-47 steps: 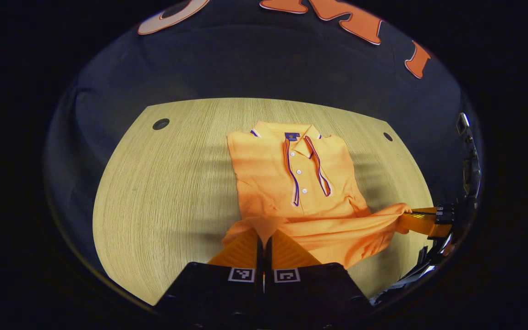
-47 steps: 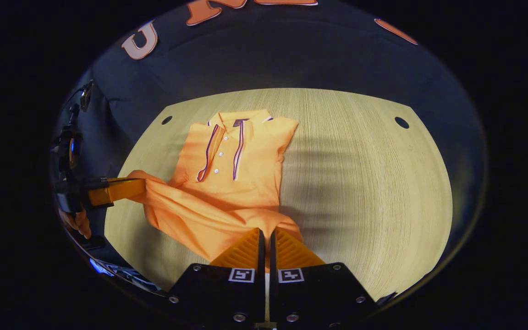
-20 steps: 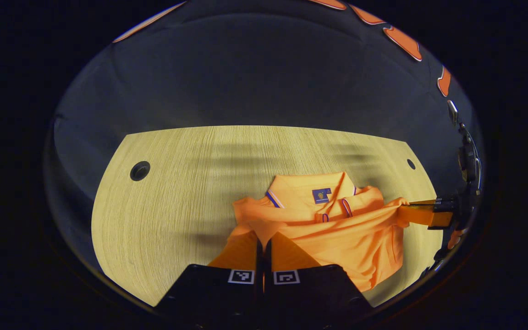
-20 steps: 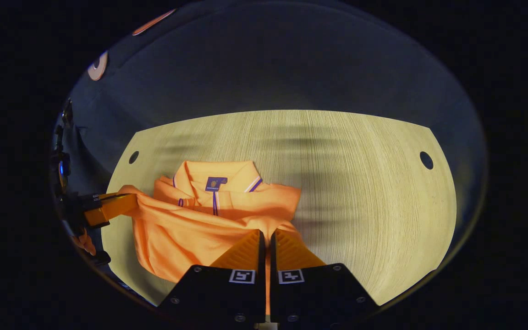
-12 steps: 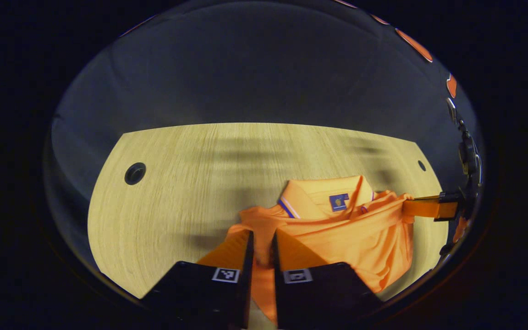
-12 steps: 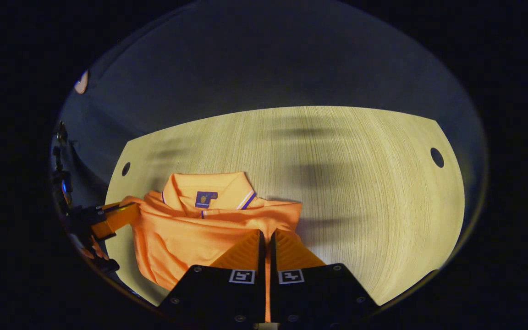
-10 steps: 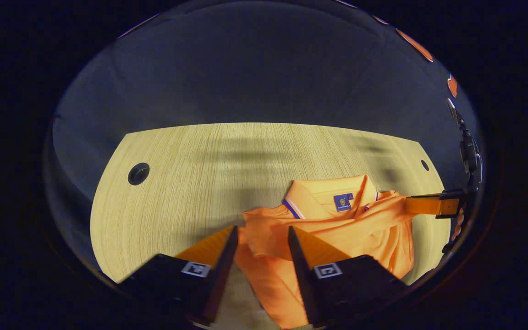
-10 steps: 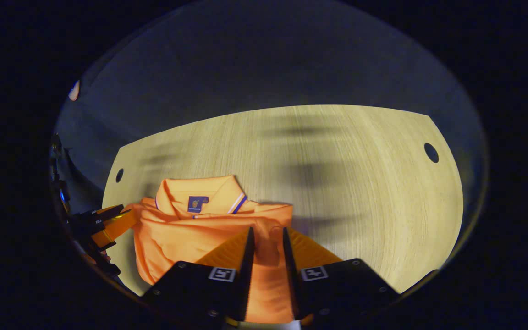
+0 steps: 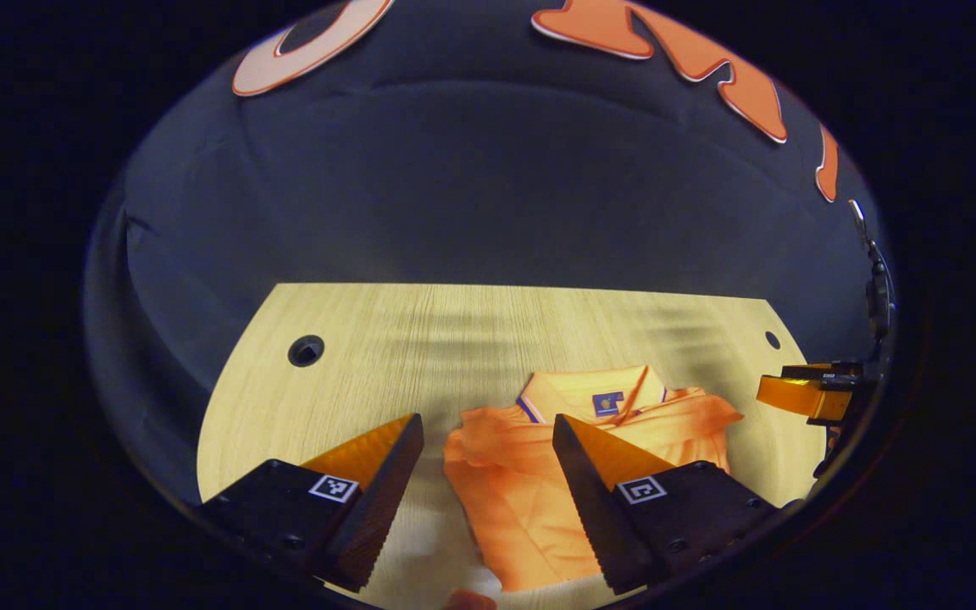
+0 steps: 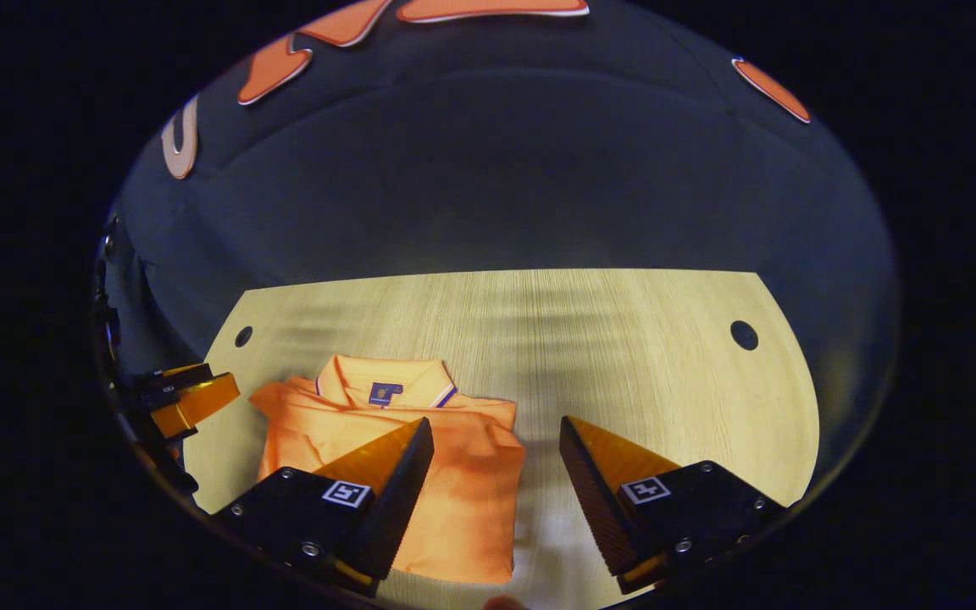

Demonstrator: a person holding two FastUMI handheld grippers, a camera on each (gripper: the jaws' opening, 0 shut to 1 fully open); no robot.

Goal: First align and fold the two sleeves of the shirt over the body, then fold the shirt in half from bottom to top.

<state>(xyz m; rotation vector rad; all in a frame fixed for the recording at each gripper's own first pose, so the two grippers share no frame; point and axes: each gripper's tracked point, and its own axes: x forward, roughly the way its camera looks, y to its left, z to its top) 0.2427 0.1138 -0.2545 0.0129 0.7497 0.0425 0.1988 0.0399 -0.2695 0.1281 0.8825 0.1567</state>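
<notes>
Left gripper view: the orange shirt (image 9: 530, 491) lies folded on the table (image 9: 386, 356), with its lower half laid up over its body. Its collar (image 9: 590, 394) sticks out at the far end, with a small blue tag inside. The cloth looks soft and a bit wrinkly. The table is pale wood with fine lines and a round hole (image 9: 306, 350). The left gripper (image 9: 488, 432) is spread wide, holding nothing. In the right gripper view, the right gripper (image 10: 496, 436) is spread wide too, its fingers ridged like little saws.
</notes>
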